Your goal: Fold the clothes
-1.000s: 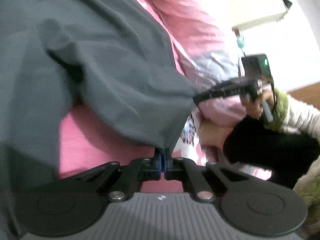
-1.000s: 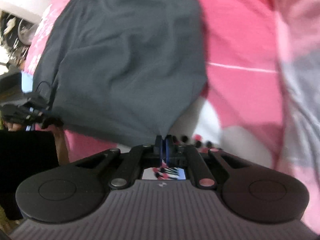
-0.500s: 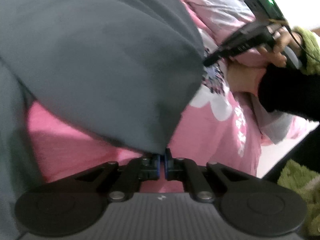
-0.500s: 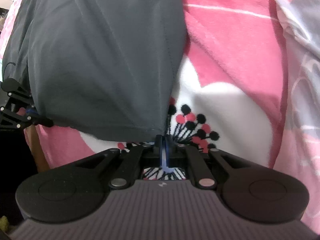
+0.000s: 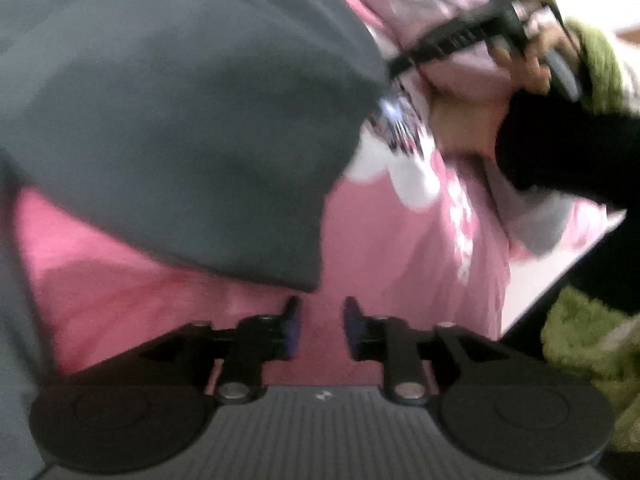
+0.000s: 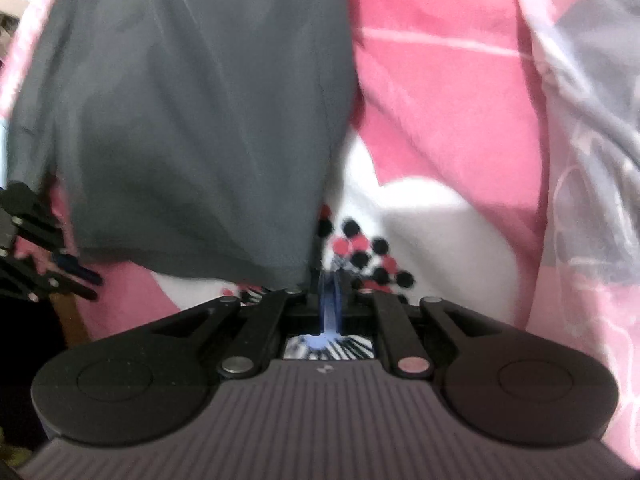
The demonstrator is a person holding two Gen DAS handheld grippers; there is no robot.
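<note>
Left wrist view: smooth dark-grey garment (image 5: 180, 128) on pink blanket (image 5: 384, 264), left claw (image 5: 320, 320) opening empty, right claw (image 6: 329, 286) clenched.

Matt grey cloth garment (image 5: 180, 120) on soft, fleecy pink blanket (image 5: 380, 260)

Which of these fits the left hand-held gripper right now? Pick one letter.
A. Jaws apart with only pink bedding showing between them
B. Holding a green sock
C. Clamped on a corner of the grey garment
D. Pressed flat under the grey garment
A. The left hand-held gripper has its jaws opening, with bare pink blanket in the gap, and the corner of the grey garment lies just beyond the fingertips, free of them.
</note>
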